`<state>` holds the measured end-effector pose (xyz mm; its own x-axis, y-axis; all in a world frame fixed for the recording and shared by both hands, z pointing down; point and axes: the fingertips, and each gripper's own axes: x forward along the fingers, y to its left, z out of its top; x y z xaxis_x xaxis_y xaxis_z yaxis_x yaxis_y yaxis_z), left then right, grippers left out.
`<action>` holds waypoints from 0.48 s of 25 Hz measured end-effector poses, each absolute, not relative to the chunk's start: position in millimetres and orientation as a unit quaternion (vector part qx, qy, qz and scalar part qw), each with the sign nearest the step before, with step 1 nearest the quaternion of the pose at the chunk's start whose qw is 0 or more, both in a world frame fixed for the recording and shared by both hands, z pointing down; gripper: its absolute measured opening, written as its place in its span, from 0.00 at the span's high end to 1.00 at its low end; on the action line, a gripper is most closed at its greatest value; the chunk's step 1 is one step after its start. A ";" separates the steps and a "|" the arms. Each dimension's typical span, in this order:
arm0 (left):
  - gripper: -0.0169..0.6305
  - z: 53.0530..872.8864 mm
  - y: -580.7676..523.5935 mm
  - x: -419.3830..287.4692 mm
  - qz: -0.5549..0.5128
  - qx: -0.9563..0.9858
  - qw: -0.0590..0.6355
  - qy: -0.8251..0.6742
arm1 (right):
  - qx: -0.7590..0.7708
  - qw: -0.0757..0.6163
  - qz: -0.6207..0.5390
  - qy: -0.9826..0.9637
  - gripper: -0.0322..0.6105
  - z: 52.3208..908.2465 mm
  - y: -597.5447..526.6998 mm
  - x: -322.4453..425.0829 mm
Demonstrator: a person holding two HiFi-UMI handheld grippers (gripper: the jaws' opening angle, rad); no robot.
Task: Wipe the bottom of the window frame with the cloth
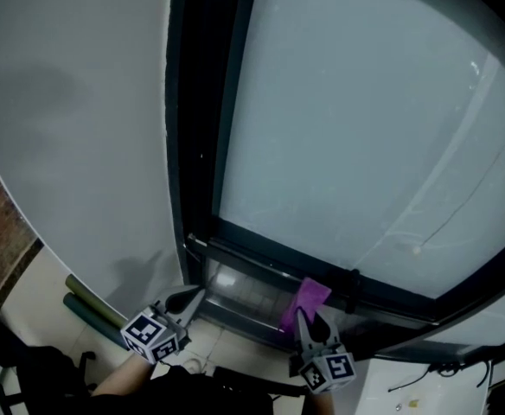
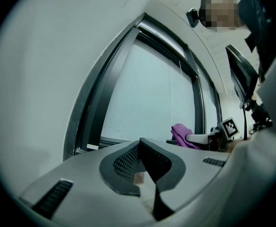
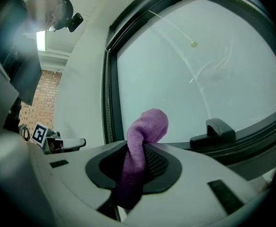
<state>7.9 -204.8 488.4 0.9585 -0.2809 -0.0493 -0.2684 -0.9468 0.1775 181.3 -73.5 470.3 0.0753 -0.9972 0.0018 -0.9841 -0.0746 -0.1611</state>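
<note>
Head view shows the right gripper [image 1: 307, 321] clamped on a purple cloth [image 1: 310, 297]. The cloth's free end sticks out beyond the jaws and reaches the bottom of the dark window frame [image 1: 252, 271], just left of the handle [image 1: 353, 289]. The left gripper [image 1: 192, 299] is closed on nothing, near the frame's left corner and apart from the cloth. Wiping looks barely begun. Next, the cloth likely needs pressing down and sliding along the bottom rail.

Dim room — flat pale light pours through the window pane [image 1: 365, 119]; both gripper views vignette black, bowing edges from twelve to six.
</note>
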 end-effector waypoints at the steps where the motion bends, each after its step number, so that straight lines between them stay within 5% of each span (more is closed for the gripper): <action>1: 0.97 488.4 -203.8 6.6 -0.036 0.986 0.086 -0.140 | -0.730 0.062 -0.056 0.679 0.82 468.6 -73.3 180.8; 12: 0.97 485.2 -208.2 -13.7 -0.042 0.982 0.080 -0.163 | -0.711 0.063 -0.056 0.698 0.82 468.1 -90.1 170.2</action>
<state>-13.7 -208.2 485.2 0.9434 -0.3268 -0.0569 -0.3133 -0.9341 0.1711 170.2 -90.1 468.1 0.0183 -0.9998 -0.0089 -0.9856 -0.0165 -0.1683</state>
